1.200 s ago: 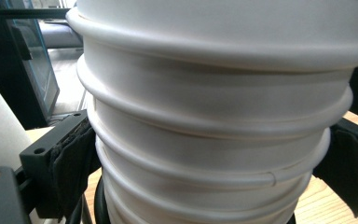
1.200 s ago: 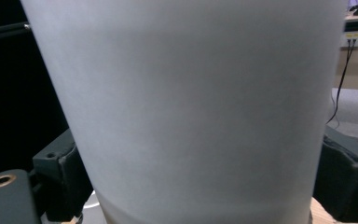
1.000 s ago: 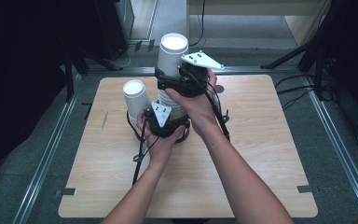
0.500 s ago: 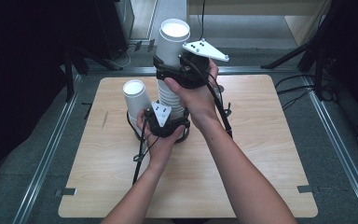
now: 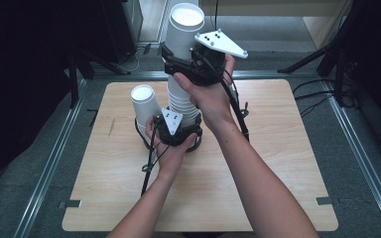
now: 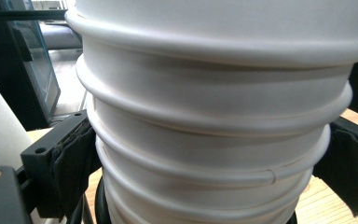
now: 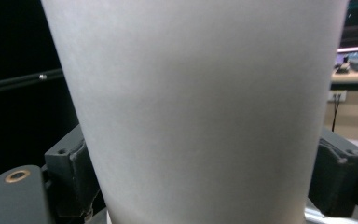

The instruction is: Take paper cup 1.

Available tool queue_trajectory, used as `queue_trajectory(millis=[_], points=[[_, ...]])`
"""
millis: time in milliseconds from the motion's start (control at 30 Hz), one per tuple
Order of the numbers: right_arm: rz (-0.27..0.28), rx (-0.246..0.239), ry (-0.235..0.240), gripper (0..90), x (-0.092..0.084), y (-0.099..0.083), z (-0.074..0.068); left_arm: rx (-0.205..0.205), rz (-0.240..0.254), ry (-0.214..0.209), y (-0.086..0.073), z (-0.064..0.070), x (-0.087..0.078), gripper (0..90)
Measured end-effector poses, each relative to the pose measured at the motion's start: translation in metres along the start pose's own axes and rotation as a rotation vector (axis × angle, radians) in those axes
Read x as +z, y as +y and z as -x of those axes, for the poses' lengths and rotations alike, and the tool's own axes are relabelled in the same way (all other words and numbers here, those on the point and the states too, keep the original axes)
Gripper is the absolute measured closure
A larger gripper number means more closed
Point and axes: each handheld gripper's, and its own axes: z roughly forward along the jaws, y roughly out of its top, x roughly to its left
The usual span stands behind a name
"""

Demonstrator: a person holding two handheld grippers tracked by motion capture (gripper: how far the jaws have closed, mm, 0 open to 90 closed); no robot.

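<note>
A tall stack of white paper cups [image 5: 183, 104] stands on the wooden table [image 5: 278, 163]. My left gripper [image 5: 181, 121] is shut on its lower part, and its black pads [image 6: 70, 163] press the ribbed rims of the stack [image 6: 214, 116] from both sides. Higher up, my right gripper [image 5: 178, 64] holds the top cup [image 5: 183, 29], which sticks up out of the stack. Its jaws have just been closing on that cup, and its pads [image 7: 81, 172] press the smooth wall of the top cup [image 7: 196, 102].
A single white cup [image 5: 145, 101] stands upright just left of the stack, close to my left hand. Black cables [image 5: 151, 163] trail from the grippers across the table. Metal rails [image 5: 54, 163] and dark stands border the table.
My right gripper has risen with the top cup, drawing it upward out of the stack. The left gripper and the lower stack have stayed in place.
</note>
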Motion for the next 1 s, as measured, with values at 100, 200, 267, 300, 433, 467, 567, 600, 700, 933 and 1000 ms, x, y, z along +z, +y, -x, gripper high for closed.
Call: queue_trajectory(millis=[100,200,267,300,433,467,567,600,700,933,1000], points=[[0.038,-0.009,-0.014,13.4,-0.003,0.004,0.0,-0.001,0.001,0.001,0.0,0.0,0.0,2.3],[0.075,-0.017,-0.024,13.4,-0.007,0.008,0.001,0.0,0.001,-0.001,0.0,0.0,0.0,2.3],[0.079,-0.017,-0.022,13.4,-0.008,0.009,0.001,0.0,0.001,-0.001,0.0,0.0,0.0,2.3],[0.09,-0.022,-0.025,13.4,-0.01,0.011,0.002,0.0,0.001,-0.001,0.0,0.0,0.0,2.3],[0.113,-0.012,-0.026,13.4,-0.014,0.015,0.003,-0.001,0.0,-0.002,0.0,0.0,0.0,2.3],[0.116,-0.009,-0.027,13.4,-0.015,0.016,0.003,-0.001,0.0,-0.001,0.0,0.0,0.0,2.3],[0.136,-0.016,-0.034,13.5,-0.019,0.02,0.004,-0.001,0.0,-0.001,0.0,0.0,0.0,2.3],[0.14,-0.017,-0.037,13.4,-0.02,0.021,0.005,-0.001,0.0,-0.001,0.0,0.0,0.0,2.3],[0.148,-0.014,-0.048,13.5,-0.025,0.024,0.009,-0.001,0.0,-0.001,0.0,0.0,0.0,2.3],[0.167,-0.021,-0.07,13.5,-0.036,0.025,0.02,0.003,0.004,0.001,-0.001,0.0,0.0,2.3],[0.167,-0.023,-0.073,13.5,-0.037,0.025,0.021,0.003,0.004,0.001,-0.001,0.0,0.0,2.3]])
